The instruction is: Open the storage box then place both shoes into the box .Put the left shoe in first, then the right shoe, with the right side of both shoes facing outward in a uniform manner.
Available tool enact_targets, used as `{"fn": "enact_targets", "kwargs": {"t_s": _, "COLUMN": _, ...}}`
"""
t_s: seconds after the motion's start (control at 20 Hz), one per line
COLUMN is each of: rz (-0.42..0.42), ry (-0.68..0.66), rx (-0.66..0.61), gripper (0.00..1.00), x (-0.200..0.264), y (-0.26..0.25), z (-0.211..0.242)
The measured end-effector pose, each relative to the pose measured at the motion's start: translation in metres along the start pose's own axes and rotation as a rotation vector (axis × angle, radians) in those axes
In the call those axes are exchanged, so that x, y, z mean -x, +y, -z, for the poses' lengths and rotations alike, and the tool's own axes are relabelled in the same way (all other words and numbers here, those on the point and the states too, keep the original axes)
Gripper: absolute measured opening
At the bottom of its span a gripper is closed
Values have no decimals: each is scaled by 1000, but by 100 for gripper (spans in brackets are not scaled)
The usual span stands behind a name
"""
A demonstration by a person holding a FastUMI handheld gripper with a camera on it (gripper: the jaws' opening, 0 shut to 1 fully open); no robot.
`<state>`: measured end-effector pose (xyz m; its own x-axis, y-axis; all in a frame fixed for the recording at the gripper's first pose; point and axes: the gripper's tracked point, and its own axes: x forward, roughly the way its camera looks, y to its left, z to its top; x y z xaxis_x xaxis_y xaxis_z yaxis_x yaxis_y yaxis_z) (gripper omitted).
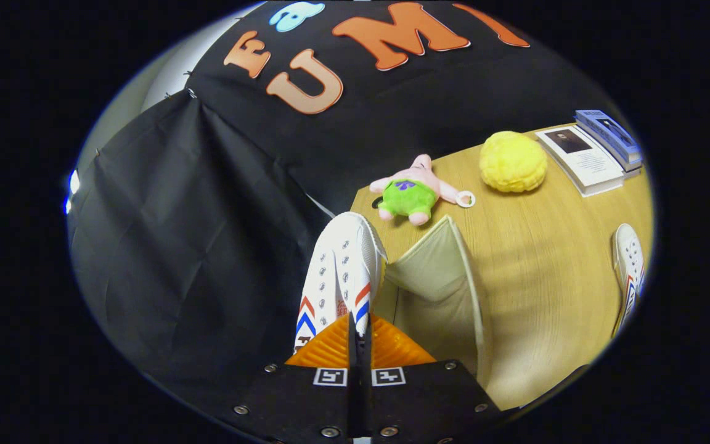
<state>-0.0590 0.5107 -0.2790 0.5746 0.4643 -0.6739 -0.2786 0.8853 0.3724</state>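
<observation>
The jaws pinch the white canvas shoe with red and blue stripes [342, 271] above the open beige cloth box [438, 290] (a thin grip); it could slip and miss.

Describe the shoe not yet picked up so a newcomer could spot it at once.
Start at the wooden table. Beyond the open beige storage box, far from the shoe the tongs are shut on, lies a second white sneaker. Unlike the nearby books and yellow ball, it has red-and-blue chevrons.
</observation>
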Motion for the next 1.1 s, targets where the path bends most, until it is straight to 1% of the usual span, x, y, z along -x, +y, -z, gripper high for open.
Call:
{"fn": "enact_targets", "kwargs": {"t_s": 0.15, "rz": 43, "ry": 26, "rx": 47, "gripper": 0, "x": -9, "y": -9, "z": 15}}
{"fn": "enact_targets", "kwargs": {"t_s": 0.25, "rz": 42, "ry": 7, "rx": 36, "gripper": 0, "x": -12, "y": -10, "z": 11}}
{"fn": "enact_targets", "kwargs": {"t_s": 0.45, "rz": 52, "ry": -8, "rx": 78, "gripper": 0, "x": -17, "y": -12, "z": 3}}
{"fn": "enact_targets", "kwargs": {"t_s": 0.55, "rz": 75, "ry": -34, "rx": 145, "gripper": 0, "x": -19, "y": -16, "z": -7}}
{"fn": "enact_targets", "kwargs": {"t_s": 0.6, "rz": 80, "ry": -24, "rx": 168, "gripper": 0, "x": -21, "y": -19, "z": -5}}
{"fn": "enact_targets", "kwargs": {"t_s": 0.7, "rz": 70, "ry": 15, "rx": 144, "gripper": 0, "x": -25, "y": -18, "z": 11}}
{"fn": "enact_targets", "kwargs": {"t_s": 0.75, "rz": 81, "ry": 21, "rx": 118, "gripper": 1, "x": -26, "y": -21, "z": 15}}
{"fn": "enact_targets", "kwargs": {"t_s": 0.85, "rz": 112, "ry": 97, "rx": 98, "gripper": 7, "x": -27, "y": -26, "z": 37}}
{"fn": "enact_targets", "kwargs": {"t_s": 0.95, "rz": 117, "ry": 127, "rx": 145, "gripper": 49, "x": -25, "y": -23, "z": 45}}
{"fn": "enact_targets", "kwargs": {"t_s": 1.05, "rz": 92, "ry": 81, "rx": 164, "gripper": 91, "x": -19, "y": -9, "z": 35}}
{"fn": "enact_targets", "kwargs": {"t_s": 1.1, "rz": 85, "ry": 61, "rx": 182, "gripper": 98, "x": -15, "y": -6, "z": 26}}
